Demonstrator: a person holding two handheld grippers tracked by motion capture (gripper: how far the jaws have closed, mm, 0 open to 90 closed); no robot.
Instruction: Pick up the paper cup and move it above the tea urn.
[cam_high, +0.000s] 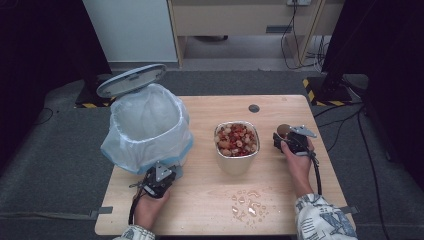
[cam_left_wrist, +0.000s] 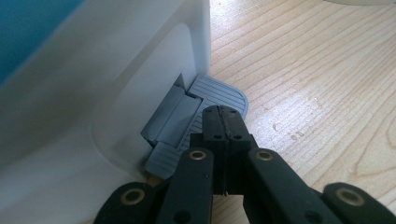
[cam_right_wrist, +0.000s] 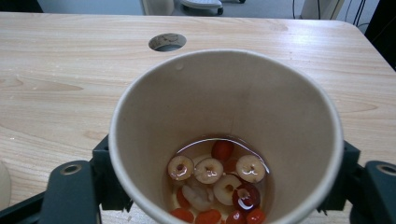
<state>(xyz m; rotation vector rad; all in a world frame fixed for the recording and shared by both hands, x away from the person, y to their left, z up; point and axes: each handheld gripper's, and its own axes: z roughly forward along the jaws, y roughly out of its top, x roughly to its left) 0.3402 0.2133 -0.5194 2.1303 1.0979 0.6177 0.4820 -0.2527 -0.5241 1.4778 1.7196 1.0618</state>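
The wooden counter (cam_high: 200, 200) carries everything here. Its biggest load is the white pedal bin (cam_high: 147, 127), lined with a pale plastic bag, its grey lid (cam_high: 131, 79) raised behind it; the bin stands directly ahead of the left gripper (cam_high: 159, 181). In the left gripper view those fingers (cam_left_wrist: 225, 122) are pressed together with nothing between them, their tips resting on the ribbed grey foot pedal (cam_left_wrist: 219, 91) at the foot of the bin's white wall (cam_left_wrist: 93, 93).

Between the two grippers sits a square container (cam_high: 236, 145) heaped with red and pale fruit pieces. It lies just to the inner side of the right gripper (cam_high: 289, 136), apart from it.

The right gripper's fingers (cam_right_wrist: 70, 186) are clamped around a paper cup (cam_right_wrist: 224, 116), one on each side of its wall, holding it upright above the counter. At the cup's bottom lie sliced red dates (cam_right_wrist: 210, 170) and small red berries in a little liquid.

Nearer the person than both pairs of fingers, a scatter of spilled droplets (cam_high: 249, 202) wets the wood. Beyond the cup, a round cable hole (cam_right_wrist: 167, 41) pierces the counter.
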